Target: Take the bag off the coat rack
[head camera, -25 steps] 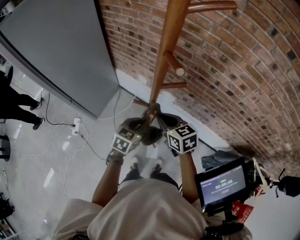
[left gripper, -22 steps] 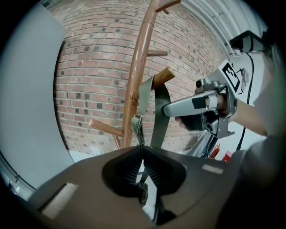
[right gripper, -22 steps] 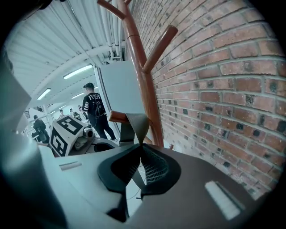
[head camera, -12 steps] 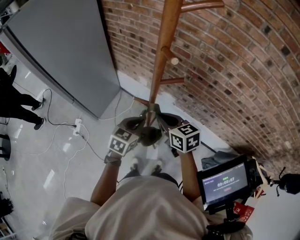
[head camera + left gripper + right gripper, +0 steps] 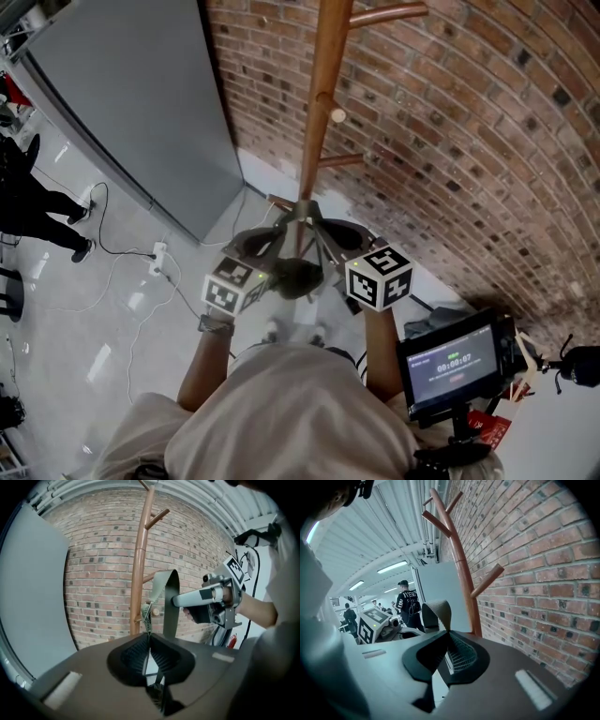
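The bag [image 5: 298, 277] is hanging between the two grippers, directly in front of the person and close against the pole of the coat rack [image 5: 317, 122], which is standing against the brick wall [image 5: 469, 141]. The left gripper [image 5: 149, 641] is clenching one strap [image 5: 169, 602], with the flat webbing pinched between its ribbed pads and arching up and over beyond them. The right gripper [image 5: 449, 641] is clamping a strap [image 5: 437, 612] the same way, a short loop folding over just past its tips. In the head view both straps are running up to meet beside the pole; whether they are hooked over a peg there cannot be made out. The body is sagging and creasing under its own weight, so it is judged to be soft cloth, apparently lightly loaded, and not fragile. The webbing is the proper place to hold it: it is thin and limp, fits shut jaws, and carries the load. The risks are judged to be the strap sliding sideways through the pads and the slack body swinging or catching on a peg while being lifted clear.
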### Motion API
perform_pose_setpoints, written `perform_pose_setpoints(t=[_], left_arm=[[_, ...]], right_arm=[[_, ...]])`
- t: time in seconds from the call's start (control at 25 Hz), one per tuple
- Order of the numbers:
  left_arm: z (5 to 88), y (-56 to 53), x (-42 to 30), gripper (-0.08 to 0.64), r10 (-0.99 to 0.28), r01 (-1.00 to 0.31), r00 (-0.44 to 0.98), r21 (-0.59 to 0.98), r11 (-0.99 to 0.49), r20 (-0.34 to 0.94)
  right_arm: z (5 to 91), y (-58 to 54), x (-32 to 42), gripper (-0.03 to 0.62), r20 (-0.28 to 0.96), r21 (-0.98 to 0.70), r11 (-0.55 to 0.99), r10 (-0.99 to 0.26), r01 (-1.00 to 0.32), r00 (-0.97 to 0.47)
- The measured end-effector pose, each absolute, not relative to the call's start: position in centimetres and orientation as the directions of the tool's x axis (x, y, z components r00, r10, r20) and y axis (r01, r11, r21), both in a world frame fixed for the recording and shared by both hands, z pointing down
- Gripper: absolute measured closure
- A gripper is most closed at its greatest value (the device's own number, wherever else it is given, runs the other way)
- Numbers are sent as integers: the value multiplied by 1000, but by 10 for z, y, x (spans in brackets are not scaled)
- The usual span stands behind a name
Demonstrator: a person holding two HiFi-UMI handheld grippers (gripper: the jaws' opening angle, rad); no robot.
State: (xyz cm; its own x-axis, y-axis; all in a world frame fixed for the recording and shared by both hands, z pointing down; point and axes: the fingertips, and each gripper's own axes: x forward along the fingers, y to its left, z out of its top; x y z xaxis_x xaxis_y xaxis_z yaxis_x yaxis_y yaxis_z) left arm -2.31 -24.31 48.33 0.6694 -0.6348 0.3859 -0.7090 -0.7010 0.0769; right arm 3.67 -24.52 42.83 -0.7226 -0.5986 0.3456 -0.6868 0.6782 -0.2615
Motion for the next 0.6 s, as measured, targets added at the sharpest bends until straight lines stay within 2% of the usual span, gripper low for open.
perform_pose_setpoints(t=[0.16,0.36,0.6], left_arm=[[458,-242,-28,546,-656,-713,669,55,-699,349],[431,-239,-32,546,-680,-717,676,40,-696,283],[396,-240,-33,546,-700,-717,682,2,-697,209]], right_arm=[[403,-242,38,584,296,-240,701,-605,-671,-739],[367,-235,43,584,183,-326,719,-589,-614,-787],[335,-229,53,584,103,-323,737,-596,-594,-796]])
